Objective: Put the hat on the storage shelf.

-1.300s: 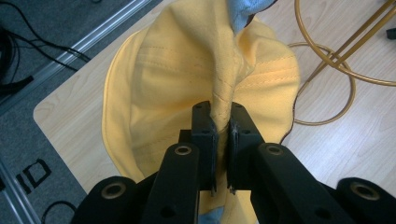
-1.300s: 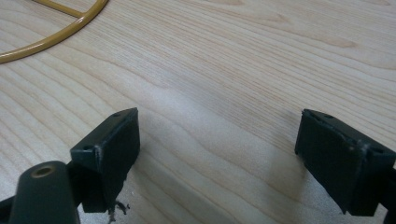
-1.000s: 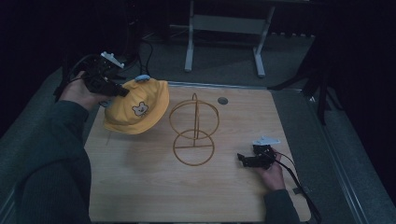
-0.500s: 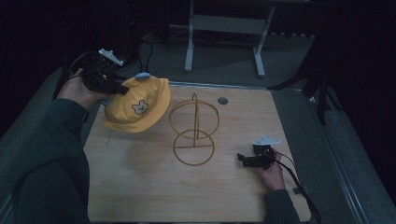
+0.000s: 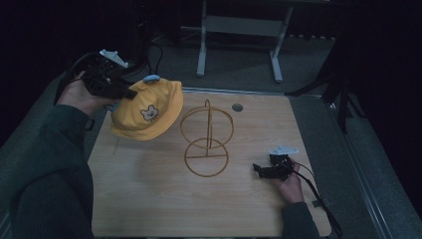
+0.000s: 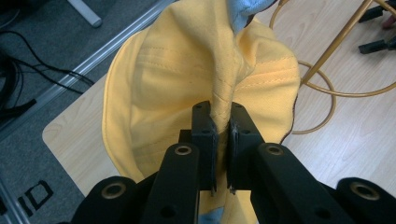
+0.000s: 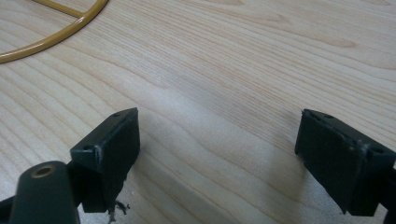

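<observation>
A yellow bucket hat [image 5: 147,109] with a small bear patch hangs in the air over the table's far left corner. My left gripper [image 5: 127,93] is shut on a pinched fold of its brim, and the left gripper view shows the yellow hat [image 6: 196,79] squeezed between the jaws of the left gripper [image 6: 222,140]. A gold wire hat stand [image 5: 206,139] stands upright mid-table, just right of the hat. My right gripper [image 5: 259,170] rests low on the table at the right, open with nothing between its jaws, as the right gripper view [image 7: 217,154] shows.
A wooden table [image 5: 149,199] with a small round grommet [image 5: 237,107] near its far edge. The stand's gold base ring [image 7: 60,28] lies ahead of the right gripper. A metal frame leg [image 5: 201,45] and cables sit on the floor beyond the table.
The left gripper has lifted the hat slightly and carried it a little toward the stand. The right gripper has stayed in place.
</observation>
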